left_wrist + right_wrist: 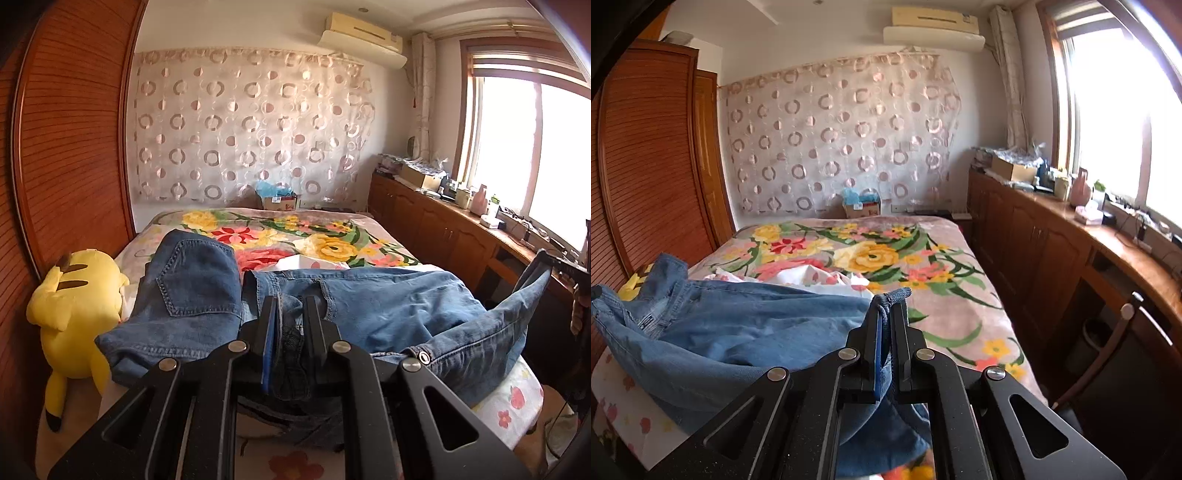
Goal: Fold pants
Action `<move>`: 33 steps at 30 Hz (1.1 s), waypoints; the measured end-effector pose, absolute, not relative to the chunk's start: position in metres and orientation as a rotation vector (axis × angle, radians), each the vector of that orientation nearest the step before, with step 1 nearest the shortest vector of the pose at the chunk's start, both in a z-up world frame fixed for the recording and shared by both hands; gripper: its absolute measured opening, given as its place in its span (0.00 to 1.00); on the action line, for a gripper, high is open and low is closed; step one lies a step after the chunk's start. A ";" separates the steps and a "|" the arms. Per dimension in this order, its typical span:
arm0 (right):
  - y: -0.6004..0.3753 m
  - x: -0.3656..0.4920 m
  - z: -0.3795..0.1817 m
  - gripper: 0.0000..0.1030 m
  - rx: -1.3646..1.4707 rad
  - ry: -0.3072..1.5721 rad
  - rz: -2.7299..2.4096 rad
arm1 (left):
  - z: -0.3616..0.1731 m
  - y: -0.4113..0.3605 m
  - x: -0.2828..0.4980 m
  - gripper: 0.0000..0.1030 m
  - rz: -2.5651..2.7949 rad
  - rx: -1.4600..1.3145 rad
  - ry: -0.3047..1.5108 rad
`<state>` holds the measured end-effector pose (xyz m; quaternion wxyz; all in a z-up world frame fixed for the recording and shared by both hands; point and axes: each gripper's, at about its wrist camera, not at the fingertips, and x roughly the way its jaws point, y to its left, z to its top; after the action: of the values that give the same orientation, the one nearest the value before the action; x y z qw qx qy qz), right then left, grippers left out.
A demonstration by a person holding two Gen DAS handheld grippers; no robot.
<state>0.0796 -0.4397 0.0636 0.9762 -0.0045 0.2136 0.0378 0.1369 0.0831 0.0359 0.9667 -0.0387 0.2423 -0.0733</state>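
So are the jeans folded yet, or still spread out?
Not neatly folded: the jeans lie rumpled across the bed, one part flopped over, with left gripper and right gripper each pinching an edge.

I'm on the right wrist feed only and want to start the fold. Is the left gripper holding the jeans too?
Observer: Yes. The left gripper is shut on the jeans, near the fly.
Operator: Anything left of the jeans that my view cuts off?
Observer: A yellow plush toy lies on the bed beside the back pocket.
Operator: And my own grip, seen from there?
Observer: The right gripper holds a denim end raised off the bed.
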 end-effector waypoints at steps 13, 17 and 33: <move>-0.444 0.154 0.062 0.03 0.005 0.454 0.072 | 0.040 0.068 0.213 0.14 -0.136 -0.062 0.525; -0.445 0.169 0.054 0.03 0.012 0.477 0.071 | 0.030 0.065 0.236 0.14 -0.131 -0.061 0.555; -0.445 0.221 0.048 0.03 0.017 0.490 0.053 | 0.042 0.051 0.315 0.14 -0.114 -0.037 0.565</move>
<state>0.2206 -0.4448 0.0484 0.9697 0.0085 0.2427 0.0260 0.3150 0.0511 0.0416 0.9586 -0.0184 0.2784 -0.0563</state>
